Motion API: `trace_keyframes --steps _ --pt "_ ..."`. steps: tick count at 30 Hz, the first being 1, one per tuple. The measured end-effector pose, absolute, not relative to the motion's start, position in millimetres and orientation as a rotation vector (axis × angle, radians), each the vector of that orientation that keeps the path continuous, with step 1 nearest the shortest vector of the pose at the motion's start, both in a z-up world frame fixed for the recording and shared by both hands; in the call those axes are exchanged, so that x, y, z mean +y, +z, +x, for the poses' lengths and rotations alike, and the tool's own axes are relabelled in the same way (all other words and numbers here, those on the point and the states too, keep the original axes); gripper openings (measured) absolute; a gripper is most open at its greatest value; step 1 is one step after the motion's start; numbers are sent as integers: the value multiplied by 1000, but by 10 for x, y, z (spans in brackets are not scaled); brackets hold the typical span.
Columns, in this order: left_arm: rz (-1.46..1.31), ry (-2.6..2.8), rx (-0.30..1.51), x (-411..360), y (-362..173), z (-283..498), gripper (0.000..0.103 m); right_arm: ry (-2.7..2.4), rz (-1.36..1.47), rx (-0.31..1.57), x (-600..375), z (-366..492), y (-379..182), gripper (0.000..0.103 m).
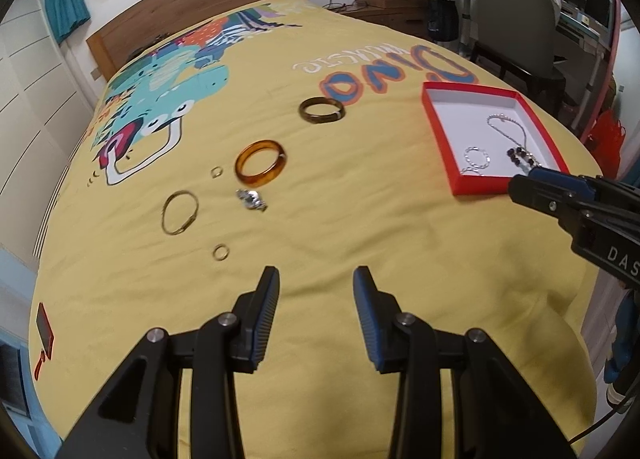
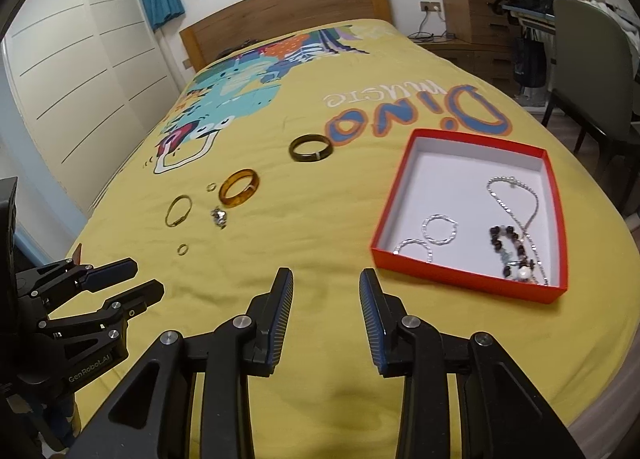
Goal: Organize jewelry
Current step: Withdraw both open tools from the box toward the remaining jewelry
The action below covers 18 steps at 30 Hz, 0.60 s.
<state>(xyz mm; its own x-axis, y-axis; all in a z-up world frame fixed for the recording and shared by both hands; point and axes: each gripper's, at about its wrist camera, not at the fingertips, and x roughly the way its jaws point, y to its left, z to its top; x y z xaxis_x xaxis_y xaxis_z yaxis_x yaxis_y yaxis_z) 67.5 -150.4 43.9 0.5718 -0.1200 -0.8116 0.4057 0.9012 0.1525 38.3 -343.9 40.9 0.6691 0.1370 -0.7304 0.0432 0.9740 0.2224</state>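
Loose jewelry lies on the yellow bedspread: an amber bangle (image 1: 260, 180) (image 2: 236, 201), a dark bangle (image 1: 316, 119) (image 2: 306, 157), a thin gold bangle (image 1: 178, 232) (image 2: 176, 222), two small rings (image 1: 221, 258) (image 1: 216, 177) and a silver piece (image 1: 252, 199) (image 2: 219, 217). The red box (image 1: 438, 137) (image 2: 460, 275) holds a silver chain (image 2: 516, 187), silver bracelets (image 2: 440, 219) and a dark beaded bracelet (image 2: 512, 247). My left gripper (image 1: 317, 273) (image 2: 148, 278) hovers open and empty near the closest ring. My right gripper (image 2: 325, 275) (image 1: 522, 181) is open and empty at the box's near left corner.
A wooden headboard (image 2: 288, 11) bounds the bed's far end, with white wardrobe doors (image 2: 80, 71) on the left. A grey chair (image 2: 592, 71) and a cluttered desk stand to the right. The bed's edge runs close behind the box on the right.
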Motion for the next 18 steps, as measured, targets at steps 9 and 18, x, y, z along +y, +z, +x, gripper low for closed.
trace_keyframes --steps 9,18 --pt "314 -276 939 -1292 353 770 37 91 216 850 -3229 465 385 41" --pt "262 -221 986 -934 134 930 37 136 204 876 -3048 655 278 41"
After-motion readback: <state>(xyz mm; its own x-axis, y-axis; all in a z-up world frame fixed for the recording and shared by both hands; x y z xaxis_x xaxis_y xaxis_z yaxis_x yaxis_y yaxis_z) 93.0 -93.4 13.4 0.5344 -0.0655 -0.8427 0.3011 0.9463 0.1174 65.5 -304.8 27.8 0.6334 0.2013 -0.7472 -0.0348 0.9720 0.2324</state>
